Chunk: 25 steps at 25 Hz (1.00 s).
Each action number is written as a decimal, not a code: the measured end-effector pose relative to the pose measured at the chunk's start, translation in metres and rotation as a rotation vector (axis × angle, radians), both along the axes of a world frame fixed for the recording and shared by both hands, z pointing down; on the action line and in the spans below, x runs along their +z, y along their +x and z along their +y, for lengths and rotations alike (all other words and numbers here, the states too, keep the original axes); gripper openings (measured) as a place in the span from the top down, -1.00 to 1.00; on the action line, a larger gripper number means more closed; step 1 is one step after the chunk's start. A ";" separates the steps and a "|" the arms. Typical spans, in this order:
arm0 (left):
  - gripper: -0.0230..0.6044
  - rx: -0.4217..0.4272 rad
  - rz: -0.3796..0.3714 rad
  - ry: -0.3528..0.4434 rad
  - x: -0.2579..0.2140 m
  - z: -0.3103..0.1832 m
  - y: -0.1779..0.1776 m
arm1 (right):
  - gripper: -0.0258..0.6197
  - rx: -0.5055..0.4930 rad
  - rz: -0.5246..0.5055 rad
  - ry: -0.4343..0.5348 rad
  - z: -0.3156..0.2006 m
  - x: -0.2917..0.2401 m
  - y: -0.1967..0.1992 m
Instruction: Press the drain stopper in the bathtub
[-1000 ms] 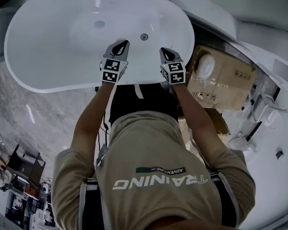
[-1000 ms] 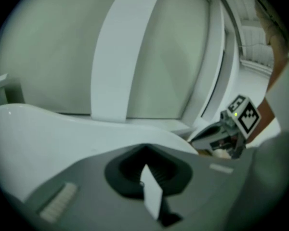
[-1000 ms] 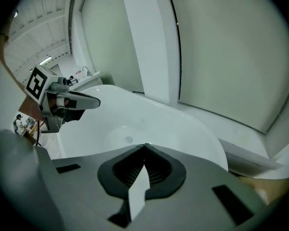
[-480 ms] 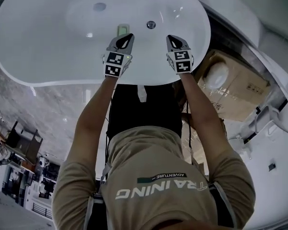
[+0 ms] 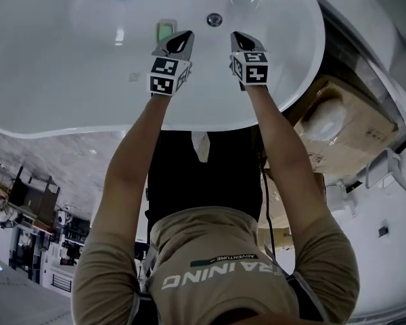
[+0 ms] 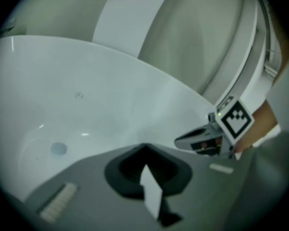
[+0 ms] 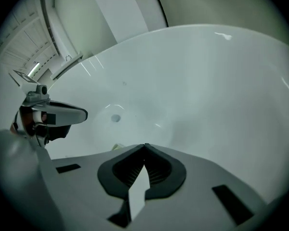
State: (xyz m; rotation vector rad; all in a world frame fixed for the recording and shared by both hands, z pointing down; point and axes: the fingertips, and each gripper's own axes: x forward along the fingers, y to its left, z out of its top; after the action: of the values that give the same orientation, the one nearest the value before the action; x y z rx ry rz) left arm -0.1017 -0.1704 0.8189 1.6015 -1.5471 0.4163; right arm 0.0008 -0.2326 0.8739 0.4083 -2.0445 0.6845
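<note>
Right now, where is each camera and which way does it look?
Head view: on the person's head, facing steeply down into the bathtub; shows arms, left claw, right claw.
Left gripper view: on left claw, facing into the bathtub; shows right claw.
Right gripper view: on right claw, facing into the bathtub; shows left claw.
Shared: both see the drain stopper.

Legible markings: shirt only.
The person's shirt [image 5: 216,276] carries "TRAINING" in large white letters, upside down in the head view, with a small "ADVENTURE" patch beside it. Print on the cardboard box [image 5: 352,131] is too small to read.
</note>
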 end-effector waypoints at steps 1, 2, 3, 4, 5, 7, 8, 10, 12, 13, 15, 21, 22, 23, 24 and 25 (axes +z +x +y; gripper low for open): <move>0.92 0.006 0.002 -0.003 0.011 0.000 0.000 | 0.89 -0.005 0.005 -0.006 0.004 0.011 -0.004; 0.92 0.013 0.004 -0.007 0.021 0.000 -0.001 | 0.89 -0.014 0.010 -0.011 0.008 0.022 -0.008; 0.92 0.022 0.006 -0.013 0.032 0.000 -0.002 | 0.90 -0.028 0.016 -0.015 0.013 0.032 -0.013; 0.92 0.031 0.009 -0.018 0.043 -0.001 -0.003 | 0.89 -0.046 0.022 -0.016 0.016 0.042 -0.017; 0.92 0.037 0.012 -0.021 0.054 -0.001 -0.004 | 0.89 -0.062 0.029 -0.016 0.019 0.053 -0.020; 0.92 0.045 0.024 -0.028 0.075 -0.001 -0.003 | 0.89 -0.085 0.045 -0.019 0.023 0.076 -0.022; 0.92 0.048 0.031 -0.036 0.087 0.000 -0.001 | 0.90 -0.094 0.053 -0.023 0.026 0.088 -0.021; 0.92 0.053 0.042 -0.056 0.110 0.005 -0.002 | 0.89 -0.125 0.074 -0.031 0.032 0.113 -0.024; 0.92 0.053 0.047 -0.066 0.133 0.009 -0.007 | 0.89 -0.187 0.101 -0.034 0.039 0.139 -0.029; 0.92 0.051 0.051 -0.069 0.143 0.010 -0.008 | 0.89 -0.222 0.113 -0.031 0.043 0.150 -0.031; 0.92 0.048 0.065 -0.079 0.159 0.015 -0.009 | 0.89 -0.266 0.125 -0.026 0.050 0.168 -0.034; 0.92 0.071 0.083 -0.123 0.196 0.019 -0.016 | 0.90 -0.229 0.139 -0.048 0.052 0.208 -0.049; 0.92 0.071 0.090 -0.129 0.201 0.019 -0.017 | 0.90 -0.233 0.145 -0.048 0.054 0.215 -0.049; 0.92 0.074 0.097 -0.134 0.206 0.019 -0.017 | 0.89 -0.238 0.151 -0.046 0.055 0.221 -0.049; 0.92 0.078 0.102 -0.139 0.212 0.019 -0.017 | 0.89 -0.242 0.157 -0.045 0.055 0.226 -0.050; 0.92 0.085 0.103 -0.143 0.217 0.020 -0.017 | 0.90 -0.243 0.162 -0.044 0.056 0.231 -0.050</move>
State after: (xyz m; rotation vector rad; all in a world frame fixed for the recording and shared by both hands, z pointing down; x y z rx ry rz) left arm -0.1186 -0.1507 1.0359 1.5572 -1.3457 0.4728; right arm -0.0495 -0.1765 1.1050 0.1792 -1.8824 0.5299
